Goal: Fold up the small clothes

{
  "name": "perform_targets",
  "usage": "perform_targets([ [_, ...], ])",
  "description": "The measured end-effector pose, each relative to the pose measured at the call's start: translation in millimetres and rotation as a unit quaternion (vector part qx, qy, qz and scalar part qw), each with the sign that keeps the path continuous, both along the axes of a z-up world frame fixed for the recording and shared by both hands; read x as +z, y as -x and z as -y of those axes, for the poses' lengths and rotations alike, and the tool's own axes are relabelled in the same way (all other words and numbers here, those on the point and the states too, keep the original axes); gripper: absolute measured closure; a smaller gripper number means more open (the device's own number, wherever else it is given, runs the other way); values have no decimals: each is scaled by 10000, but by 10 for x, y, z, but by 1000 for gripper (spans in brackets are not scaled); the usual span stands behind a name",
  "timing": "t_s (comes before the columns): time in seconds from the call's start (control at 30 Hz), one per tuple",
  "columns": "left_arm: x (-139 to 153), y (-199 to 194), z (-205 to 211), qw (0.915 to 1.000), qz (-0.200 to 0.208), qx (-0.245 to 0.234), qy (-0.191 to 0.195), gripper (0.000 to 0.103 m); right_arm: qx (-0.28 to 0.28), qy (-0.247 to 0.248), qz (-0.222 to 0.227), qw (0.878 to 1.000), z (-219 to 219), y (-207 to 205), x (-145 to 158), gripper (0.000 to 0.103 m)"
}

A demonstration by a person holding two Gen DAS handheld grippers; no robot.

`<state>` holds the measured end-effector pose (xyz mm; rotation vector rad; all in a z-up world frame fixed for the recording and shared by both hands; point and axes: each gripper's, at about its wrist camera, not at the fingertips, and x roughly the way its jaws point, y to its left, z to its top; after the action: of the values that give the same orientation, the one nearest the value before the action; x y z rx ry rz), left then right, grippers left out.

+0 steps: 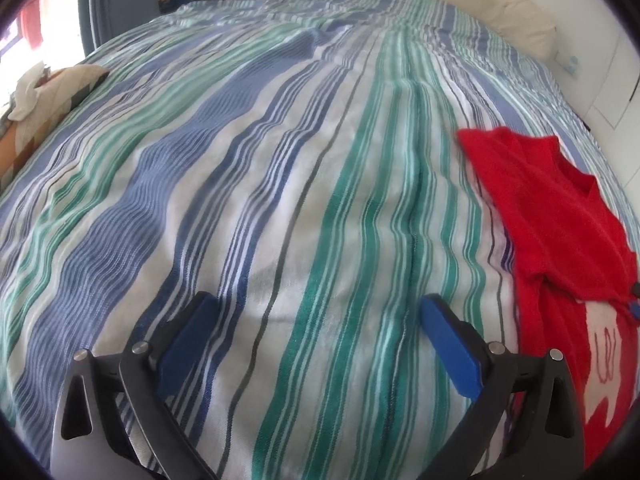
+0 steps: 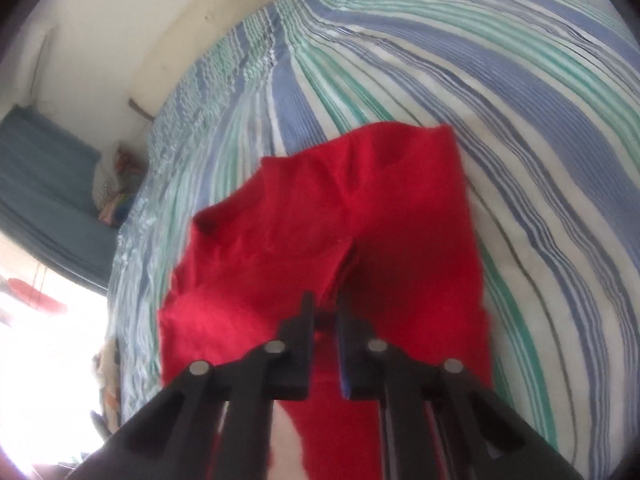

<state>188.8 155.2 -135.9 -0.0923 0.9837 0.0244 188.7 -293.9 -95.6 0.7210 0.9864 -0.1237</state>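
Your red knit garment with a white patch point(image 2: 328, 216) lies on the blue-green striped bedspread point(image 1: 280, 200), long axis running away from the right gripper point(image 2: 326, 320), which pinches a small bunch of it. That thin bite may slip if you pull. Left gripper point(image 1: 316, 312) gapes wide, holding nothing.

I read daylight from a window point(image 2: 36, 360), blown out to white glare at the right wrist view's lower left. Fisheye bowing curves the striped bedspread point(image 1: 280, 200) toward dark vignetted corners. The right view is motion-blurred (left sharper).
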Motion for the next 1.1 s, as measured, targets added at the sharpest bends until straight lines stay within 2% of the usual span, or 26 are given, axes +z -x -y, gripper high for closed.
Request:
perform_targets([
  [0.03,-35,8,56,9997,-15,-45,-223,0,-7,137,-208,9997,18,8,-83,56],
  [0.07,-53,28,101,9992,17,-75,-401,0,16,81,-134,9999,77,67,-120,48],
  [0.13,-43,69,146,9982,108,-77,-584,0,52,87,322,9994,160,244,-50,46],
  [0.2,-56,58,142,9981,85,-79,-597,0,108,497,753,9959,252,529,105,35],
  [0.27,-79,18,111,9988,-15,-76,-491,0,119,1127,1143,9870,375,813,262,13],
  [0.33,-84,10,80,9992,-37,-59,-388,0,52,2012,1298,9709,524,1088,311,5],
  [0.4,-84,21,92,9991,-13,-58,-418,0,24,2891,1128,9506,684,1290,216,4],
  [0.43,-85,24,99,9990,-8,-57,-437,0,6,3172,861,9444,780,1353,103,4],
  [0.47,-89,26,103,9990,-4,-51,-442,0,-12,3234,565,9446,887,1394,-40,4],
  [0.5,-90,24,104,9990,-6,-47,-443,0,-79,3029,321,9525,1023,1444,-182,4],
  [0.53,-89,25,103,9990,-7,-46,-440,0,-159,2637,270,9641,1136,1478,-284,4],
  [0.57,-89,27,102,9990,-6,-46,-434,0,-214,2456,380,9684,1198,1512,-285,3],
  [0.6,-90,25,103,9991,-6,-46,-430,0,-265,2447,459,9682,1230,1543,-250,2],
  [0.77,-90,23,101,9991,-6,-46,-429,0,-209,2790,255,9597,1153,1473,-292,0],
  [0.93,-91,25,100,9991,-7,-45,-430,0,-238,2633,404,9636,1187,1511,-303,0],
  [1.1,-91,25,101,9991,-7,-45,-431,0,-238,2680,387,9623,1154,1502,-307,0],
])
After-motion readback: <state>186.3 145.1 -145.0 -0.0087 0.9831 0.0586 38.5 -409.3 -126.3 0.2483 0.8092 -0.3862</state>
